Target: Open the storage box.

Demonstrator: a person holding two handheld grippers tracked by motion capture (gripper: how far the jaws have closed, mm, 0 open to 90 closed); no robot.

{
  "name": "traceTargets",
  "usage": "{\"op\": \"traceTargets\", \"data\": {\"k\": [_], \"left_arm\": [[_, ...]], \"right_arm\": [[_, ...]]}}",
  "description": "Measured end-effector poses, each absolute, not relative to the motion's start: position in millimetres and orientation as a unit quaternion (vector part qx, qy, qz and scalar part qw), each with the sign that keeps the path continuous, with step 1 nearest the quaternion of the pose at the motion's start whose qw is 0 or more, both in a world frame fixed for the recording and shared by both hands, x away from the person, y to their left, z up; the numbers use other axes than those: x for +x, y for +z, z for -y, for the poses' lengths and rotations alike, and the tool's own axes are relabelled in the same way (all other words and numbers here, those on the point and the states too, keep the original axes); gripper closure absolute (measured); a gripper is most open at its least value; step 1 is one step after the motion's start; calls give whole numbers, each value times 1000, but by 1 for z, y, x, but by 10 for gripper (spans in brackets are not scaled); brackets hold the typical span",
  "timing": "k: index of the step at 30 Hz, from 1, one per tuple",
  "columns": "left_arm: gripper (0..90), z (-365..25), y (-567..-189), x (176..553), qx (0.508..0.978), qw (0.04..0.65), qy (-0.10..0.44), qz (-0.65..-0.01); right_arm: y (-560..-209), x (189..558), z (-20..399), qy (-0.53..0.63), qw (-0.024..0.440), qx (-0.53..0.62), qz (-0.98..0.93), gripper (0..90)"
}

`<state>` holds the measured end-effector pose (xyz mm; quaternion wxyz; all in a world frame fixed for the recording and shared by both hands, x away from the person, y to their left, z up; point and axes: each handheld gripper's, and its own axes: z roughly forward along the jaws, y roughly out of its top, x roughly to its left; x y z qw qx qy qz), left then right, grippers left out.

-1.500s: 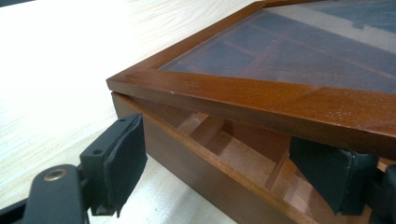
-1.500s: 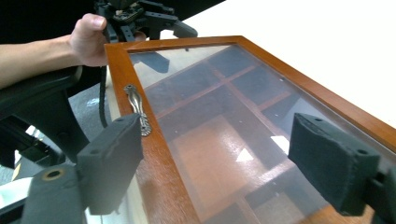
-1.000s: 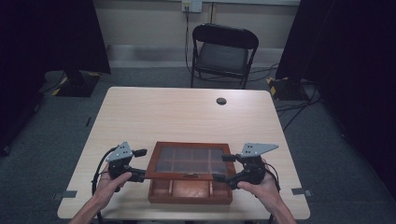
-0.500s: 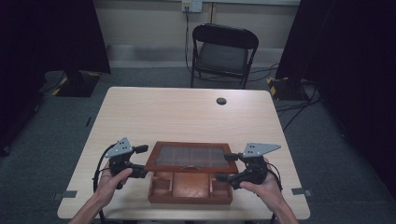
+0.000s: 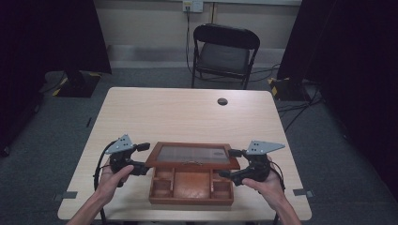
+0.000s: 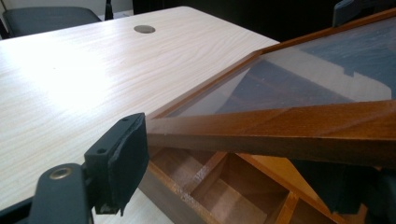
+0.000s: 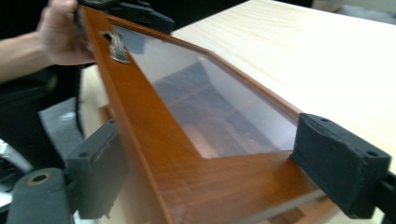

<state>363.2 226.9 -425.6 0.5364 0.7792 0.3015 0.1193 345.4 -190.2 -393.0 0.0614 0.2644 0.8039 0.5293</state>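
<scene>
A wooden box [image 5: 190,186] with several open compartments stands at the table's near edge. Its glass-panelled lid [image 5: 195,155] is lifted at the front and tilts up over the box. My left gripper [image 5: 144,158] is shut on the lid's front left corner. In the left gripper view, the gripper [image 6: 233,163] has the wooden frame [image 6: 280,126] between its jaws. My right gripper [image 5: 228,163] is shut on the front right corner. In the right gripper view, the pads [image 7: 100,170] of the gripper [image 7: 217,172] squeeze the frame [image 7: 187,182]. A metal clasp [image 7: 116,46] sits on the lid's front rail.
The light wood table [image 5: 187,117] stretches bare behind the box, with a round cable hole [image 5: 222,101] near its far edge. A black folding chair [image 5: 220,51] stands beyond the table. Dark curtains flank the room on both sides.
Both grippers have raised the lid's front edge a little, so it tilts more steeply and more of the compartments show beneath it. The box base has stayed put.
</scene>
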Motion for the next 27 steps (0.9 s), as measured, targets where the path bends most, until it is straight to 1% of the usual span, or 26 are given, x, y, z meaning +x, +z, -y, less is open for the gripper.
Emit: {"op": "traceTargets", "data": {"k": [5,8,12,17,22,24,27], "left_arm": [[201,-224,-426,364,780,537,115,-299],[201,-224,-425,365,783,533,118,-297],[182,-222,-422,367,785,530,116,-300],[196,-219,-418,371,789,528,113,-292],[201,-219,-417,373,785,532,102,-300],[205,-220,-417,375,779,538,92,-309],[236,-218,-414,379,782,535,92,-307]], "right_arm": [[-396,348,192,525,70,270,-804,123],[-396,349,192,525,68,270,-804,119],[-395,350,192,521,76,276,-804,143],[-394,354,194,526,70,283,-799,153],[-394,360,195,523,64,288,-799,157],[-391,363,195,523,63,288,-800,174],[-387,367,195,524,65,287,-799,182]]}}
